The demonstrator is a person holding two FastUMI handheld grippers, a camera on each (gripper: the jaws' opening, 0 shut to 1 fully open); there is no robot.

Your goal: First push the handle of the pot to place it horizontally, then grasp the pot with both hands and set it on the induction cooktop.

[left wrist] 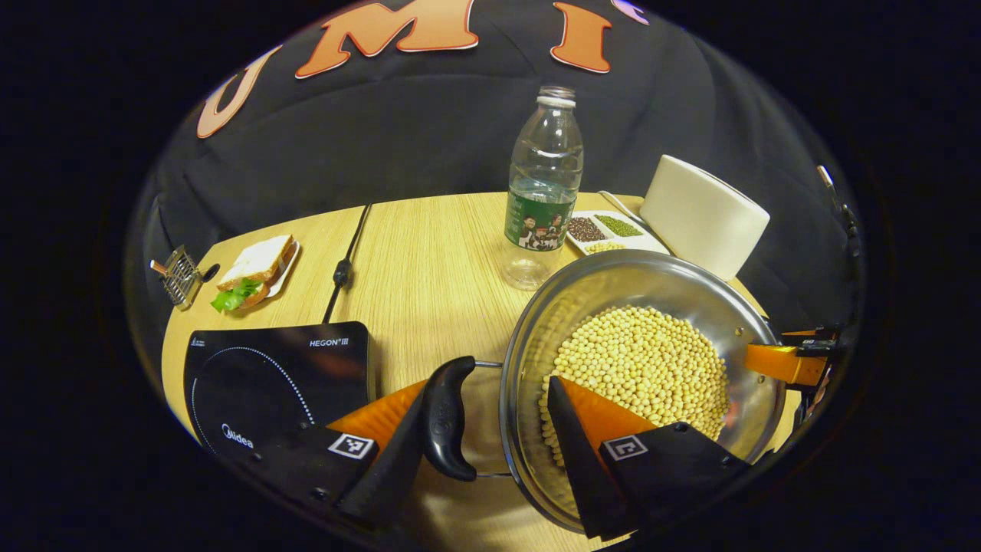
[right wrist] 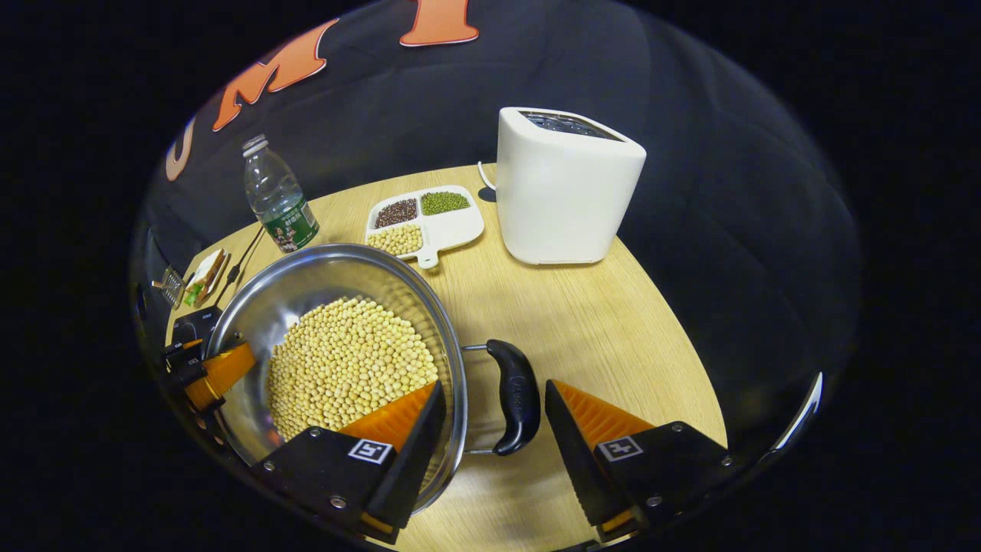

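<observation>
The pot (left wrist: 644,383), a steel pan holding pale beans, sat on the wooden table (left wrist: 429,261) with a black loop handle on each side, both lying level. The left gripper (left wrist: 490,437) straddled the pot's left rim: one finger stood outside the left handle (left wrist: 448,418), the other hung inside the pot over the beans, so handle and rim both lay in the gap. Its jaws stood wide and whether either finger touched could not be told. The right gripper (right wrist: 490,429) mirrored this, with one finger inside the rim and the other well outside the right handle (right wrist: 515,395), spread wide and gripping nothing. Each handle's long axis ran across its gripper's gap, along the pot's rim, so closing would likely pinch handle against wall. The induction cooktop (left wrist: 280,379) lay to the pot's left, just beside the left handle, nearer the left gripper. The lift would therefore probably carry the pot leftward. A water bottle (left wrist: 542,184) stood behind the pot.
</observation>
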